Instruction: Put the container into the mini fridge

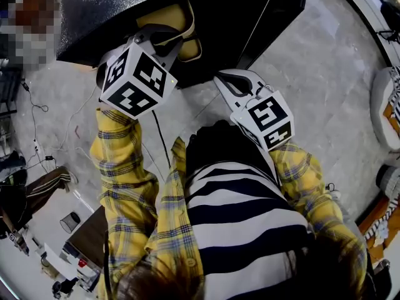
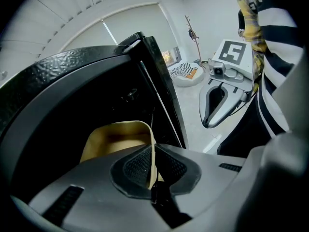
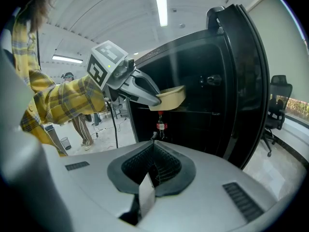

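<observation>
My left gripper (image 2: 153, 151) is shut on the thin side wall of a tan container (image 2: 120, 139). It holds the container level at the open front of the black mini fridge (image 1: 112, 11). The right gripper view shows that left gripper (image 3: 155, 100) carrying the container (image 3: 173, 96) just in front of a dark shelf. From above, the container (image 1: 178, 19) sits partly under the fridge top. My right gripper (image 1: 224, 80) is shut on nothing and hangs low to the right, near the open fridge door (image 1: 275, 17).
A small bottle with a red label (image 3: 160, 125) stands inside the fridge, below the container. The door (image 3: 251, 81) stands open on the right. An office chair (image 3: 277, 100) is beyond it. Cables (image 1: 37, 105) trail on the floor at left, and a person (image 3: 79, 124) stands behind.
</observation>
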